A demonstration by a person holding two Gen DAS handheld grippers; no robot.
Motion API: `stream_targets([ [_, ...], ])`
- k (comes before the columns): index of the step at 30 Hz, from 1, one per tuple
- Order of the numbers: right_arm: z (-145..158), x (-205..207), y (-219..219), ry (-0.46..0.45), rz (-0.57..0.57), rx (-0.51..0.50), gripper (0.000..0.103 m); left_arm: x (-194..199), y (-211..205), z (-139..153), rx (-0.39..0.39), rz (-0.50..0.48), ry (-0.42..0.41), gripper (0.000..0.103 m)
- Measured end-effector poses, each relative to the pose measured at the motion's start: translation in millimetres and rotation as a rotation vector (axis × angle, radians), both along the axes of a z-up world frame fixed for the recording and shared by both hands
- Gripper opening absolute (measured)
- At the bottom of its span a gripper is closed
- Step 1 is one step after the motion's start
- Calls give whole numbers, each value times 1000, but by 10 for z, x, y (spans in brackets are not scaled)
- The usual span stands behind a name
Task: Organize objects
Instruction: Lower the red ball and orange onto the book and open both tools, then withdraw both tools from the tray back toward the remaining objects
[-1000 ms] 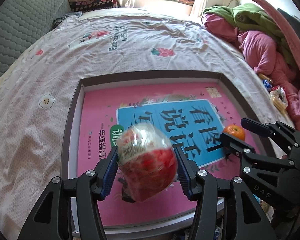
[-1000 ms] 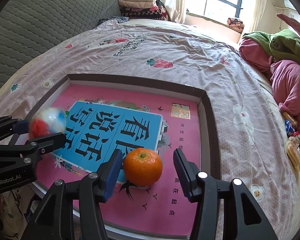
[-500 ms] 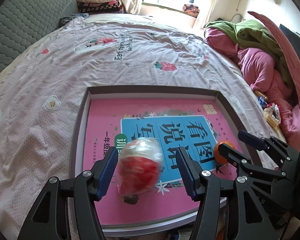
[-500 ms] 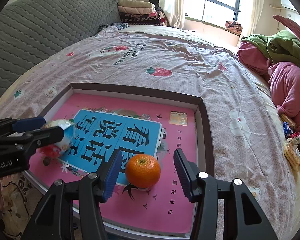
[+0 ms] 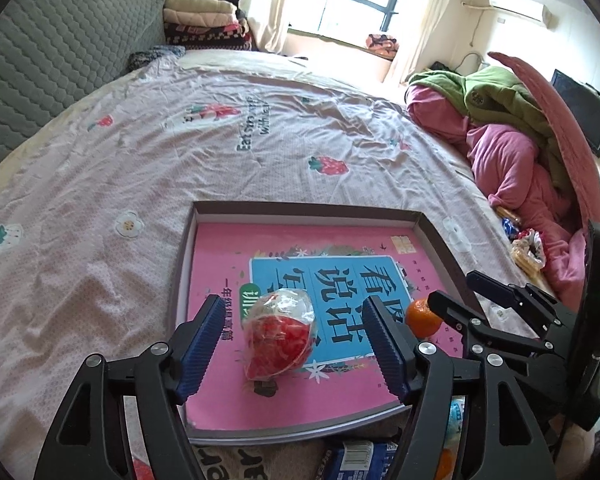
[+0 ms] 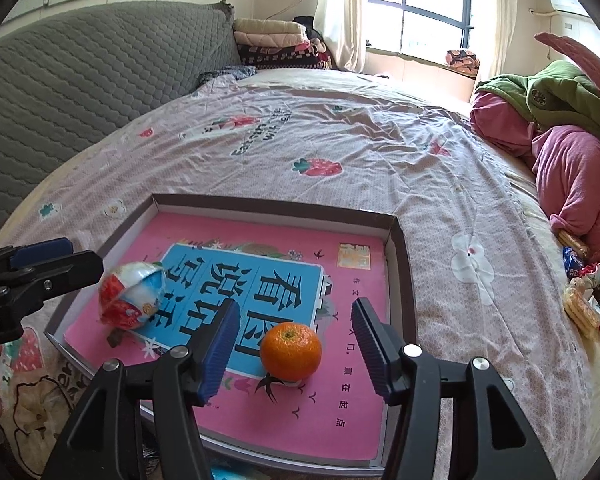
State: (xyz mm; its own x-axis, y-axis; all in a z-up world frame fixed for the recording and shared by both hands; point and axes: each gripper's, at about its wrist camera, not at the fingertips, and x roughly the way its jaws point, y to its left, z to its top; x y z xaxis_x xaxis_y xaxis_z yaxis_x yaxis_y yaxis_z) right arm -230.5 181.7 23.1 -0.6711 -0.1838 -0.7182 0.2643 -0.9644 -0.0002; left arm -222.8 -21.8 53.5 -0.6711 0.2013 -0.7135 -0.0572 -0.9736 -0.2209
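Pink cover of the book (image 6: 260,412) lining the shallow box (image 6: 400,264) carried both of your things at this moment, and that was the change: a second earlier your left gripper (image 5: 296,344) had the wrapped snack (image 5: 280,334) pinched between its fingers and off the surface, while now the snack lay on the book near the box's front left corner, with clear gaps on both sides as the jaws were opening around it. Your right gripper (image 6: 294,344) showed the same story, its jaws opening with the orange (image 6: 291,352) sitting free between them on the book's near right part, touching neither pad. Both views also took in more of the bed (image 5: 180,160) than before, so you seemed to be lifting away. I would judge both placements done, leaving you to fetch whatever else needs sorting. The snack looked like a rounded bundle in crinkled clear film, red below and pale above, leaning slightly; it may settle or roll a little. The orange sat stem-up, glossy and steady, well apart from the snack.
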Motion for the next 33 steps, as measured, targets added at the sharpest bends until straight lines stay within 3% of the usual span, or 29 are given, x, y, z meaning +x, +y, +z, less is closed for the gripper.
stream_targets([
  [11, 204, 195, -21, 74, 20, -37, 59, 302, -76, 146, -43, 38, 70, 73],
  [18, 355, 380, -36, 127, 49, -41, 60, 554, 23, 281, -125, 36, 145, 73],
  [33, 506, 644, -1, 198, 49, -53, 60, 844, -18, 295, -102, 64, 170, 73],
])
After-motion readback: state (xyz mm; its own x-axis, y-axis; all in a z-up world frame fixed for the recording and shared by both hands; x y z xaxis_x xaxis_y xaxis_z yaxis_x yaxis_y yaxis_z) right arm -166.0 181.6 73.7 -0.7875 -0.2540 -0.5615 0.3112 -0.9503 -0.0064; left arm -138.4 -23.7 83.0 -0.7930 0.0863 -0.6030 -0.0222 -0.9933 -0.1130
